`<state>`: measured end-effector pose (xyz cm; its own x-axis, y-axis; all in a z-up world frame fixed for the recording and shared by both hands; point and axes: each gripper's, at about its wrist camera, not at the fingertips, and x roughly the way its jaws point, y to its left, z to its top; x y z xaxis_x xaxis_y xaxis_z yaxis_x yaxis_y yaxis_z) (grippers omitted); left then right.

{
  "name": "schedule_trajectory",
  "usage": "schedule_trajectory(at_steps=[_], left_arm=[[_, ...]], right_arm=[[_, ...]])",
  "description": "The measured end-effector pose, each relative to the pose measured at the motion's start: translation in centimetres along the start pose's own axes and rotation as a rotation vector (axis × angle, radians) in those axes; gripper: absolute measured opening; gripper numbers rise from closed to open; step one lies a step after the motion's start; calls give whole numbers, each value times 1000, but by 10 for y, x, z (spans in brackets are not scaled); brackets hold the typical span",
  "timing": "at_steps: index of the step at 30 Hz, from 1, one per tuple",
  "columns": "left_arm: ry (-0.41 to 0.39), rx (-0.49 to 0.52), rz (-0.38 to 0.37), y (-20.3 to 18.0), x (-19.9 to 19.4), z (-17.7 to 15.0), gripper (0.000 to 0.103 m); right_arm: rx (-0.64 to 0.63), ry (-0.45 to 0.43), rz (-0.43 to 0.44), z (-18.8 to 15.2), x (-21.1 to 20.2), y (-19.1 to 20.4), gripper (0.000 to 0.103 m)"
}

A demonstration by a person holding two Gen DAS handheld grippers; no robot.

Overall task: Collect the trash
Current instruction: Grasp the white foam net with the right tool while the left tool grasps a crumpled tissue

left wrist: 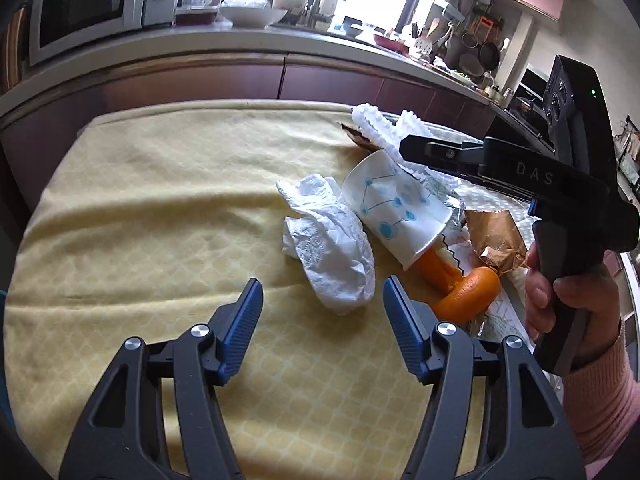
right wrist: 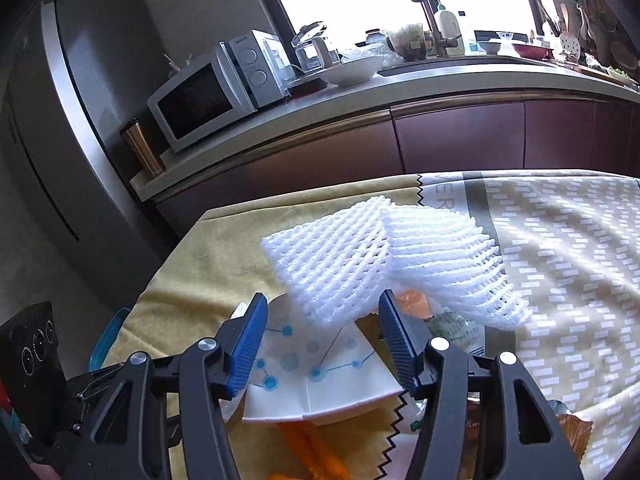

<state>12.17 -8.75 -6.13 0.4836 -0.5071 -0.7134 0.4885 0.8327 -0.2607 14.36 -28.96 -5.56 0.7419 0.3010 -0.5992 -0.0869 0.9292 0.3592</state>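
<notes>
**Tissue ahead of the left gripper**

The crumpled tissue (left wrist: 328, 248) lies on the yellow cloth (left wrist: 140, 208), just ahead and slightly right of the left gripper (left wrist: 323, 300), long axis running away. Both grippers are half open, empty; the right gripper (right wrist: 323, 316) hovers over the cup (right wrist: 316, 368).

The letters "D A S" are showing in pale print on the black body of the right gripper (left wrist: 536, 178), at the right of the left wrist view. In the right wrist view, the letters "VER" are running sideways in white on a grey band of the patterned cloth (right wrist: 444, 199), right of centre, cut off at the zigzag edge. A small brand mark is sitting on the microwave (right wrist: 216, 92) at upper left, too small to read
</notes>
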Motion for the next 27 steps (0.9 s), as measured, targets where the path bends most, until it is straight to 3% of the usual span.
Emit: schedule_trajectory(at_steps=[4,6,7,9,12,14,27], left_arm=[[43,-27,-5,2,14,6,55],[49,-40,-6,4,18,8,46],[51,-46,-10,5,19,10,43],[60,-62,-29,8,22,12,23],[75,-72,-40,8,27,13,6],[67,-68,-39,7,27,10,5],[-64,-44,2,9,-32,2,4]], right_arm=[[38,10,12,3,10,-6,53],[55,11,19,3,12,-9,39],[59,12,24,3,13,-10,37],[58,7,28,3,12,-10,25],[41,-4,29,3,8,-8,14],[35,-11,35,3,5,-7,6],[-30,-104,124,6,-32,19,5]])
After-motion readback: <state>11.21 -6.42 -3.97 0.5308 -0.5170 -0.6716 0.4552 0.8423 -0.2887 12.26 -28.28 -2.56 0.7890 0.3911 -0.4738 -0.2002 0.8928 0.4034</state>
